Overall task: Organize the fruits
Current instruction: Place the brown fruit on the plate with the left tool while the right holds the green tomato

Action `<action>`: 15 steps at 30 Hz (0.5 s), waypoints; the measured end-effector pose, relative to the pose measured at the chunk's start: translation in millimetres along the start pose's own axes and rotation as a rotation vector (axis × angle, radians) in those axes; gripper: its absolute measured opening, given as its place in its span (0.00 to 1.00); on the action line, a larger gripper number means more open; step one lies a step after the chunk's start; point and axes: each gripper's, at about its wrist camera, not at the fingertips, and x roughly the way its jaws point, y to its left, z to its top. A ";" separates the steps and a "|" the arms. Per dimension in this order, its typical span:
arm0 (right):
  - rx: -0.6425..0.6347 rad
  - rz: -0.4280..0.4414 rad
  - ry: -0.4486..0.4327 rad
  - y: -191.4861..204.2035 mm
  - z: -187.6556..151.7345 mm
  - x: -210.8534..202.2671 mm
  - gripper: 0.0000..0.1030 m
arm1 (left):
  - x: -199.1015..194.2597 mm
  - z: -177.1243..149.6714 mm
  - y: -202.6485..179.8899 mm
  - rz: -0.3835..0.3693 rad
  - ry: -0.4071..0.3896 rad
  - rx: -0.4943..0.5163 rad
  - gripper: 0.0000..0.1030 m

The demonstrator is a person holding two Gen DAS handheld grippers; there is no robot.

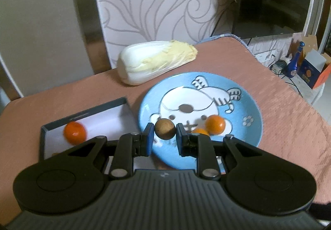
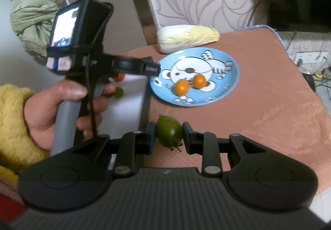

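1. Pinkish-brown table [image 1: 269,105], ribbed cloth; swirl-pattern panel [image 1: 155,2] behind, dark TV screen [image 1: 275,2] far right.
2. Left wrist view, far left: dark-rimmed box [image 1: 82,115] w/ white interior, lying on table; one orange fruit [image 1: 74,132] inside, near its back wall.
3. Left gripper [image 1: 165,136]: blue pads clenched on small brown round fruit [image 1: 165,131], pinched both sides, held above near-left edge of plate.
4. Napa cabbage [image 1: 157,62] lying on its side at table's far edge, just behind plate, apart from box.
5. Blue cartoon plate [image 1: 244,89], center-right, just right of box. Two orange kumquats on it: one [image 1: 215,124] fully seen, another [image 1: 200,131] partly hidden behind right finger.
6. Floor clutter far right: blue bottle [image 1: 294,64], orange carton [image 1: 316,72], cables.
7. Right wrist view, left: person's left hand [image 2: 62,105], yellow fleece sleeve, gripping grey handle of left gripper unit w/ lit screen [image 2: 64,27]. Small green fruit [image 2: 118,92] and an orange one [image 2: 119,76] seen in box beyond the fingers.
8. Right gripper [image 2: 169,136]: pads astride green fruit [image 2: 169,130] w/ stem end toward camera; left pad touching, small gap at right pad. Firm grasp or loose: can't tell. Fruit's low over table, just right of box corner, near side of plate.
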 end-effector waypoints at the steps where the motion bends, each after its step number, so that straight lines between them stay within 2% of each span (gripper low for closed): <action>1: 0.008 -0.009 -0.001 -2.5 -1.5 -2.3 0.30 | 4.3 2.3 -3.0 -0.004 0.002 0.003 0.26; 15: 0.112 -0.141 -0.025 -34.0 -21.1 -31.5 0.30 | 55.9 17.6 -44.5 -0.031 0.026 0.057 0.26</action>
